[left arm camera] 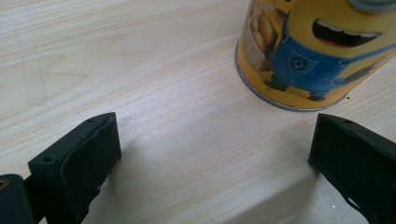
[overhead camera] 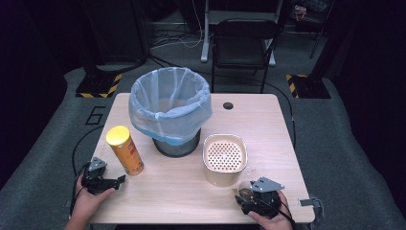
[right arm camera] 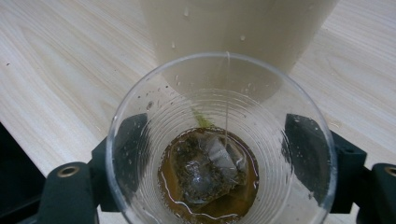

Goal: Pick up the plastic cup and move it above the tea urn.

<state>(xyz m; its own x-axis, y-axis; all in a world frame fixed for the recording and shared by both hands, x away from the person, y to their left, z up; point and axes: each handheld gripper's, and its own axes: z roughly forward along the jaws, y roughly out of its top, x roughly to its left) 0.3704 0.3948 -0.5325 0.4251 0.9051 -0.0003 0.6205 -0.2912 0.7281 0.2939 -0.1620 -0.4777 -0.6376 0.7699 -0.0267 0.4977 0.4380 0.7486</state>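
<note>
A lab-like recording room: dark curtains, hazard-striped stand bases [overhead camera: 100, 87], floor cables and a folding chair [overhead camera: 244, 43] behind the bench [overhead camera: 268, 129].

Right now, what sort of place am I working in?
Probably a lab or recording room, not a kitchen: a wooden table on grey floor matting, hazard-striped stand bases, loose cables and a folding chair behind.

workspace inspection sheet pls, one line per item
surface: pale wood table, dry where visible
job's things: clear plastic cup holding a used tea bag in brown liquid, beside the cream strainer container
clutter: yellow-lidded chip can; bin with blue liner
grippers: right hand-held gripper jaws flank the cup, pad contact unclear; left hand-held gripper open, nothing between the jaws
cables: black cable trailing off the table's left edge
surroundings: black folding chair, grey floor
</note>
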